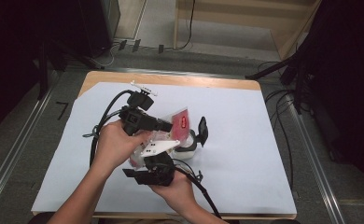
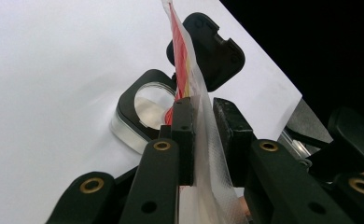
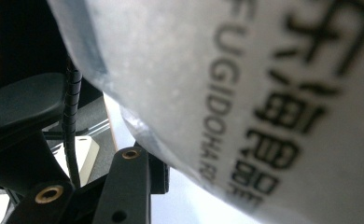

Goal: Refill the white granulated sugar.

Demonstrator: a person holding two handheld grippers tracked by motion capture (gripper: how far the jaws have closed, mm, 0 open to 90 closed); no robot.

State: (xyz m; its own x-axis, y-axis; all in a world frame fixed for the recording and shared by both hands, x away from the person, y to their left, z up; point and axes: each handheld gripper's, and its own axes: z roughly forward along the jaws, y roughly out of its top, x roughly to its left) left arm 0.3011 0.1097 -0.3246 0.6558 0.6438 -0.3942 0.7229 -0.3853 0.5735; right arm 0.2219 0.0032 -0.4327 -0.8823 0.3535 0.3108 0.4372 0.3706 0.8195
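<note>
Plastic bag [image 1: 178,122] is hanging above the middle of the table [image 1: 245,140], between both grippers. Left gripper [image 2: 203,140] is coming from the left side and clamping the clear edge of it. Right gripper [image 1: 154,168] is pressing against the bag from below; if it is gripping, I cannot tell. Clear box [image 2: 140,114] with its black lid [image 2: 213,49] open is standing just behind

"FUGIDOHA" (partly cut) on bag [image 3: 245,93]

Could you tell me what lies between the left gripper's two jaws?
The clear edge of the plastic bag, pinched in the left gripper, as its own view shows.
</note>
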